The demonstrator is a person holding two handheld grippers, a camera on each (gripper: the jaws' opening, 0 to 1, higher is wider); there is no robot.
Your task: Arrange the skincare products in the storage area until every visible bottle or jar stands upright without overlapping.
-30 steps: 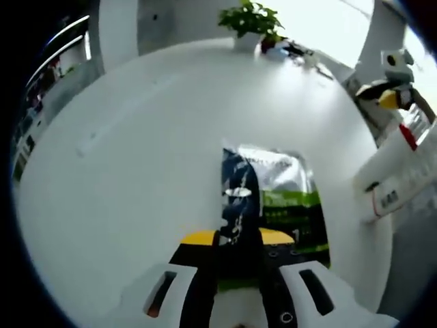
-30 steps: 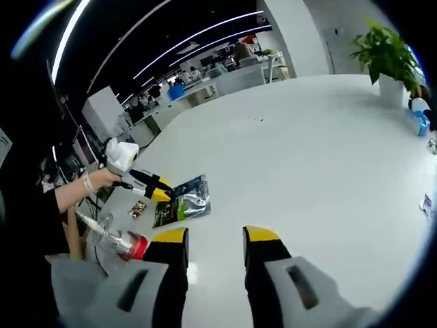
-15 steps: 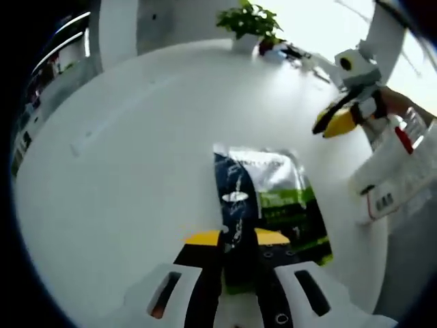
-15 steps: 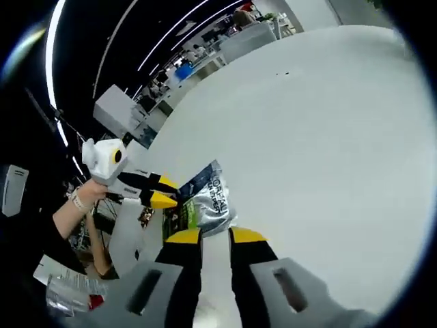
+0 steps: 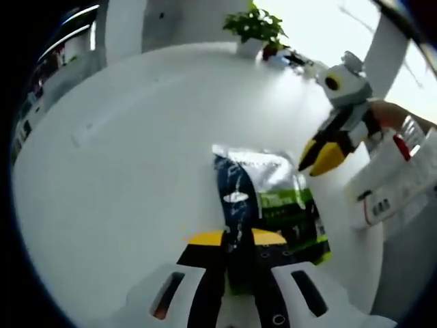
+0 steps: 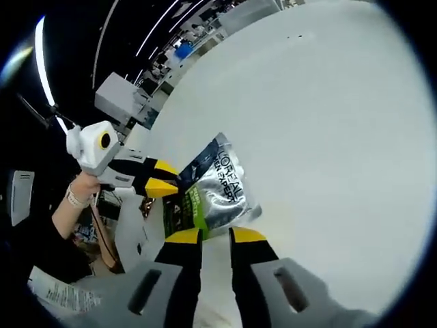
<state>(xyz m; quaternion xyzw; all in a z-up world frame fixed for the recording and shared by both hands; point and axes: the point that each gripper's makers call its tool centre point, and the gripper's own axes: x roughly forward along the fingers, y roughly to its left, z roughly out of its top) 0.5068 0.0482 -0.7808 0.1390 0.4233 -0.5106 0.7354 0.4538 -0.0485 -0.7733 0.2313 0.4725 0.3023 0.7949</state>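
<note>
We see the white bench lying bare and open far beyond and to the left of the flat sachet, so a tool can pass freely there. On the right, the right tool hangs just beside the sachet's edge. At the far end, a potted plant and small clutter stand well apart.

A wide white table is spreading across the left gripper view, and a green potted plant in a white pot is standing at its far edge with a few small blurred items lying just beside it. In the right gripper view, rows of office desks are stretching away under long ceiling light strips in a dim room beyond the table.
</note>
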